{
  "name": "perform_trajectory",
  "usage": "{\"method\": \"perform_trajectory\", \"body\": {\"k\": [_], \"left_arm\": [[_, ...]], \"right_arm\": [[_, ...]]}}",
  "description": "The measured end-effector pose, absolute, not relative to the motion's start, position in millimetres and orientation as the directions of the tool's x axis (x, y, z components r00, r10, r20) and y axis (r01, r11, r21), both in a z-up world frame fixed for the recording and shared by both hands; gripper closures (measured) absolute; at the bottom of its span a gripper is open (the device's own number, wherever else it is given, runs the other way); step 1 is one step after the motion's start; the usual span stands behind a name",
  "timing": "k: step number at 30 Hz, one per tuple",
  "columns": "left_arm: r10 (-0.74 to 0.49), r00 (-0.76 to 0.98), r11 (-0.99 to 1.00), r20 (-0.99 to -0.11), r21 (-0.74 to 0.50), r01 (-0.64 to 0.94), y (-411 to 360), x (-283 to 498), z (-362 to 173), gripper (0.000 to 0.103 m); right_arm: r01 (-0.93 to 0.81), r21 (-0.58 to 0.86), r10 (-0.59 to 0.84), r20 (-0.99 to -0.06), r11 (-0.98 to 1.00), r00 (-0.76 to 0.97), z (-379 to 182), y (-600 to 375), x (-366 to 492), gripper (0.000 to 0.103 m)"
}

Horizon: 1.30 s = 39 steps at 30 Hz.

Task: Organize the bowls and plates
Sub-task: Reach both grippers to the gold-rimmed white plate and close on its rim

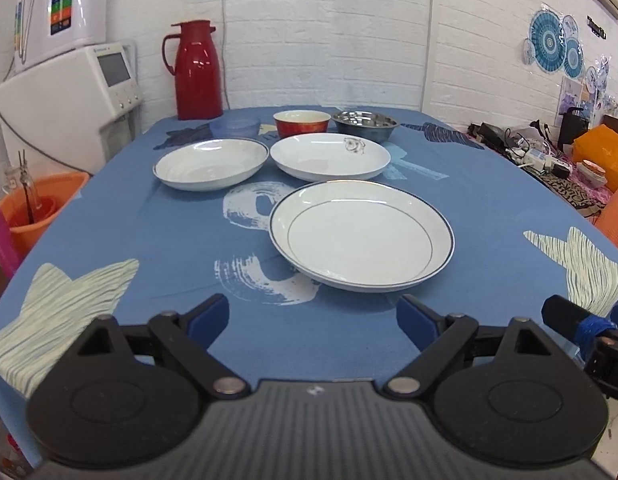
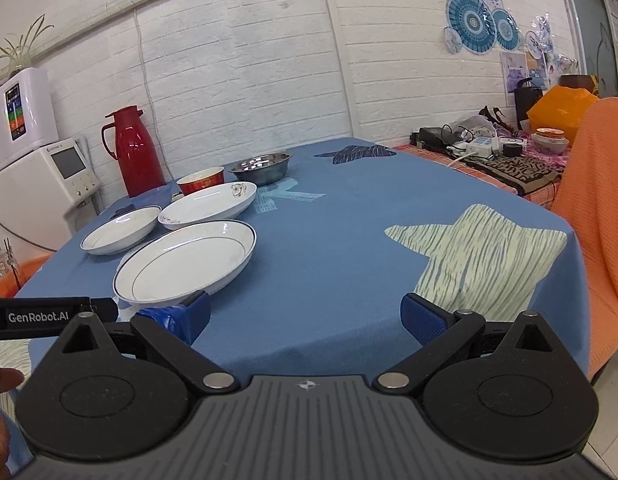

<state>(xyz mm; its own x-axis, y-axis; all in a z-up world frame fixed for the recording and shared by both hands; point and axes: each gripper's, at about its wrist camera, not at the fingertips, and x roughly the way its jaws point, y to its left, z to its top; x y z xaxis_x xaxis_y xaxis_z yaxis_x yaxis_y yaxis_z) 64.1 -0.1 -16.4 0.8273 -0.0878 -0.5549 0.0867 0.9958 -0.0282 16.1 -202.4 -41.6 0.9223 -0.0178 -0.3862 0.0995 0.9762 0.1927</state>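
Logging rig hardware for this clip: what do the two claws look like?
Both match: the left claw and right claw have blue textured pads on black linkage arms with silver rivets, round black hubs and a ribbed grey body. A black strap reads GenRobot.AI, and blue tape wraps a black bar.

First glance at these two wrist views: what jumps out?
Three white plates sit spread on the blue tablecloth; the nearest, dark-rimmed plate lies just ahead of the open left gripper. Behind them a red bowl, a steel bowl and a pale blue bowl line up, with a tall red thermos at the far left. The right gripper is open too, over bare cloth.
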Motion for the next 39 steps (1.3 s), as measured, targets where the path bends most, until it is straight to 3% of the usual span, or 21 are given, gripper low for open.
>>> {"method": "perform_trajectory", "body": {"k": [6, 14, 20, 25, 31, 37, 39], "left_arm": [[-0.099, 0.795, 0.995, -0.598, -0.065, 0.074, 33, 106, -3, 0.013], [-0.149, 0.670, 0.987, -0.727, -0.069, 0.145, 47, 191, -13, 0.013], [-0.193, 0.625, 0.978, -0.757, -0.098, 0.184, 47, 221, -30, 0.013], [-0.234, 0.604, 0.969, -0.762, -0.130, 0.211, 44, 230, -40, 0.014], [-0.203, 0.635, 0.973, -0.746, -0.078, 0.219, 37, 228, -44, 0.016], [-0.210, 0.657, 0.972, -0.724, -0.086, 0.216, 34, 224, -43, 0.030], [-0.211, 0.665, 0.973, -0.716, -0.090, 0.213, 33, 222, -41, 0.053]], "right_arm": [[-0.017, 0.143, 0.076, -0.419, 0.990, 0.905, -22, -192, 85, 0.014], [-0.073, 0.038, 0.081, -0.634, 0.997, 0.769, -32, -166, 205, 0.014], [-0.095, -0.036, 0.041, -0.712, 0.995, 0.701, -52, -156, 224, 0.014], [-0.079, 0.071, 0.106, -0.712, 0.994, 0.694, -55, -164, 232, 0.012], [-0.082, 0.048, 0.092, -0.706, 0.995, 0.702, -54, -159, 229, 0.012], [-0.176, 0.039, 0.153, -0.693, 0.984, 0.705, -55, -151, 222, 0.017], [-0.209, 0.049, 0.186, -0.682, 0.977, 0.708, -55, -152, 220, 0.024]]}}
